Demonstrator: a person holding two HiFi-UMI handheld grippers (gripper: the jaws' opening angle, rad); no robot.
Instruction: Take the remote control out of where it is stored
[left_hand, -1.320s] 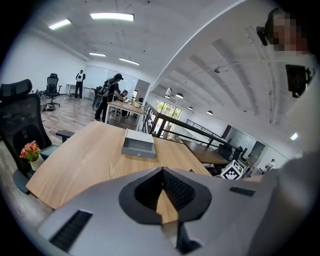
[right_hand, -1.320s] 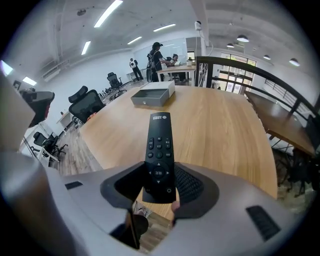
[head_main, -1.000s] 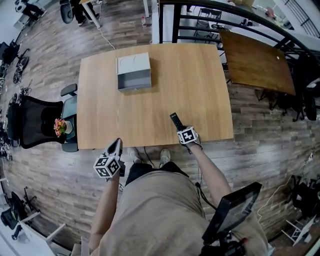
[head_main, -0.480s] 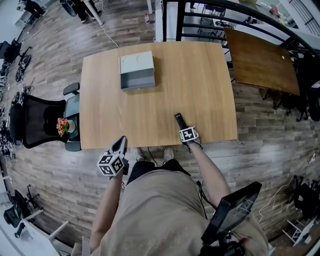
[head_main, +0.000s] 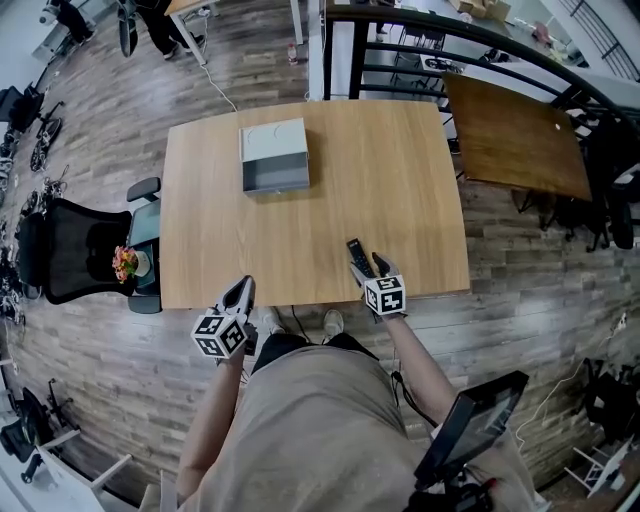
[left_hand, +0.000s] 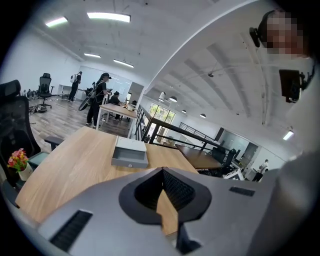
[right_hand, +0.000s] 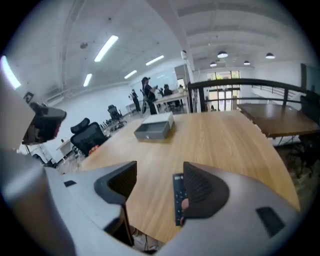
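Count: one remote control (head_main: 356, 257), one grey drawer box (head_main: 274, 156), two grippers, one light wooden tabletop (head_main: 390, 170).

Remote control: lies flat on the tabletop close to the front edge, right of the middle, its long side pointing away from that edge. It is out of the drawer box and well apart from it.

Right gripper (head_main: 373, 266): jaws have just been opening and stand wide apart. In the right gripper view the remote control (right_hand: 177, 199) shows in the gap, close by the right-hand jaw and partly covered by it. The pads do not press on it.

Left gripper (head_main: 243, 286): off the front edge, over the floor. Jaws are together at the tips with nothing between them (left_hand: 162, 172).

Drawer box: near the far left corner, drawer pulled out towards the front edge.
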